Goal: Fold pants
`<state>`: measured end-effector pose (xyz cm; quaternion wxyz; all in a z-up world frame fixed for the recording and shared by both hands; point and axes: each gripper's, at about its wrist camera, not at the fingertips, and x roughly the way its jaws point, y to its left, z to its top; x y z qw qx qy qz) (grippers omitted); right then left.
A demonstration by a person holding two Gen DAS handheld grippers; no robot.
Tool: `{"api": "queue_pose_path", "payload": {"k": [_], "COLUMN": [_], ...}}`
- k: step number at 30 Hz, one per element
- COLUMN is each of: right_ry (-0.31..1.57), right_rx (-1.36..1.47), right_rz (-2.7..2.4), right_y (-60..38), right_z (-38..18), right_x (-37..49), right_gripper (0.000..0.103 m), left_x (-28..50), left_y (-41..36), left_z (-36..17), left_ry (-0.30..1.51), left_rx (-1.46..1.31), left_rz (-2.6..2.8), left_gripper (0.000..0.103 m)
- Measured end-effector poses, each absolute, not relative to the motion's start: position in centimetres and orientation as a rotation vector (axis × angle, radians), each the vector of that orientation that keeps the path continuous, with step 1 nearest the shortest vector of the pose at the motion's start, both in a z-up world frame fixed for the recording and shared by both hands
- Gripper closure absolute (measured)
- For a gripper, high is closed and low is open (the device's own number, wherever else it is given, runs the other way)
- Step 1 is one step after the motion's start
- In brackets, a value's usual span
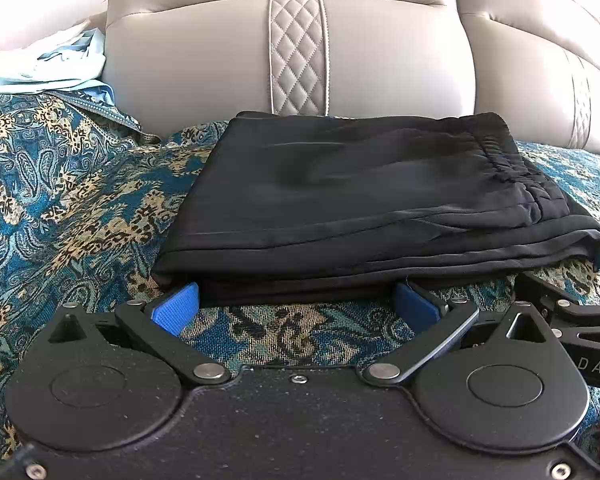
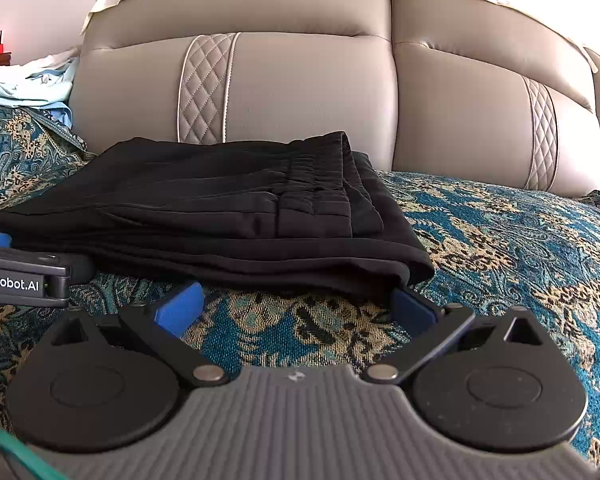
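Black pants [image 1: 364,192] lie folded in a stack of layers on the patterned blue cover, elastic waistband at the right. They also show in the right wrist view [image 2: 204,208]. My left gripper [image 1: 296,306] is open, its blue pads at the stack's near edge, empty. My right gripper [image 2: 300,308] is open too, its pads at the near right corner of the stack, holding nothing. The right gripper's finger shows at the right edge of the left view [image 1: 572,304]. The left gripper's finger shows at the left edge of the right view [image 2: 24,276].
A patterned teal and gold cover [image 1: 72,208] spreads over the seat. A beige leather sofa back [image 1: 380,60] rises right behind the pants. Light blue clothes [image 1: 56,64] lie piled at the far left.
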<state>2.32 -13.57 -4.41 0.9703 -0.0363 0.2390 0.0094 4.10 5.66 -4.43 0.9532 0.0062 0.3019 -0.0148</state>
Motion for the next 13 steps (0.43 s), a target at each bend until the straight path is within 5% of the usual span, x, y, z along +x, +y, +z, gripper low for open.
{"api": "queue_pose_path", "payload": {"k": [13], "right_ry": [0.483], "right_rx": [-0.073], "right_rz": [0.019], "right_y": [-13.58], "right_z": [-4.4], "right_x": [2.33], "right_gripper": [0.0], "left_x": [4.17], "left_y": [5.7], "left_z": [-4.45], "left_ry": [0.614], "left_rx": [0.013], "left_rz": [-0.033], "left_gripper": [0.0]}}
